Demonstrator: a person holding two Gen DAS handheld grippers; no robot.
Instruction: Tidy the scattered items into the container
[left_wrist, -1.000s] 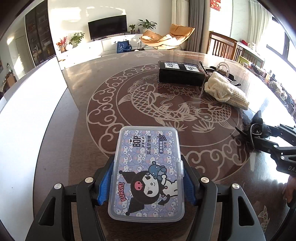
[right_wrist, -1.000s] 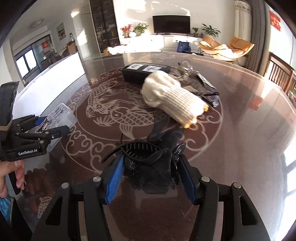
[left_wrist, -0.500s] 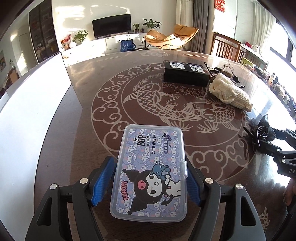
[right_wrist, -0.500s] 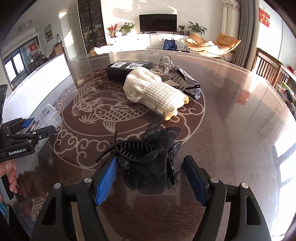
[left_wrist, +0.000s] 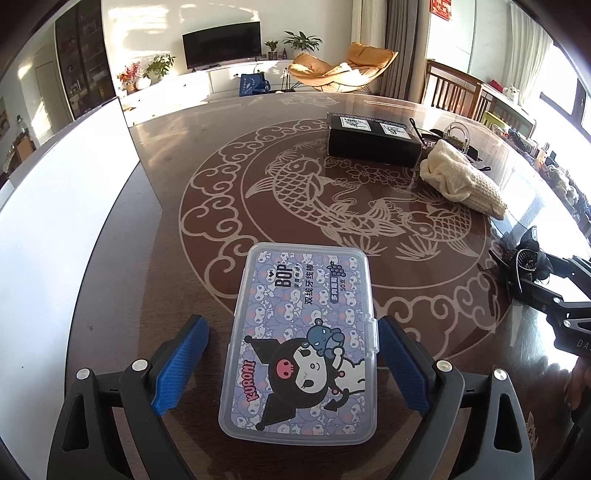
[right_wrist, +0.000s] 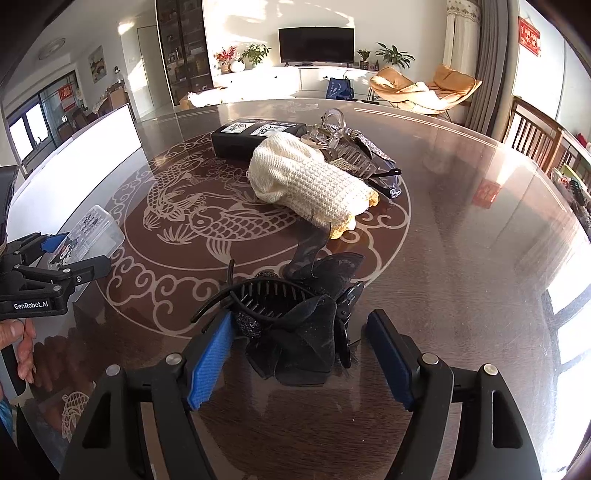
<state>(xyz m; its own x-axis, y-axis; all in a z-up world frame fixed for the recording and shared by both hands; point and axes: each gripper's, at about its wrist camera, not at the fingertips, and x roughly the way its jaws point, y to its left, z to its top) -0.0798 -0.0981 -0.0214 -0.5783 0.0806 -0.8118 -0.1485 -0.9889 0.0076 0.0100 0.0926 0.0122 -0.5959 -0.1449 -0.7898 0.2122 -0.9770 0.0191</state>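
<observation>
Task progress is judged early: no scattered item sits in any container yet. The left gripper (left_wrist: 291, 363) stands with jaws spread, both blue pads clear of the clear plastic case (left_wrist: 303, 341), which lies flat on the table (left_wrist: 177, 266) between them, lid shut. The right gripper (right_wrist: 301, 360) is likewise spread wide around the black bow hair clip (right_wrist: 295, 328); the left pad sits just beside the clip, the right pad stands apart from it, and nothing is gripped. The clip rests on the table. Farther back, a cream knitted item (right_wrist: 310, 184), a clear hair claw (right_wrist: 332, 136) and some dark accessories lie clustered beside a black box (right_wrist: 255, 138); whether the box or the plastic case is the intended container cannot be told from these views. Remaining work, as judged: grasp the clip, open or reach the container, then transfer each item in turn
</observation>
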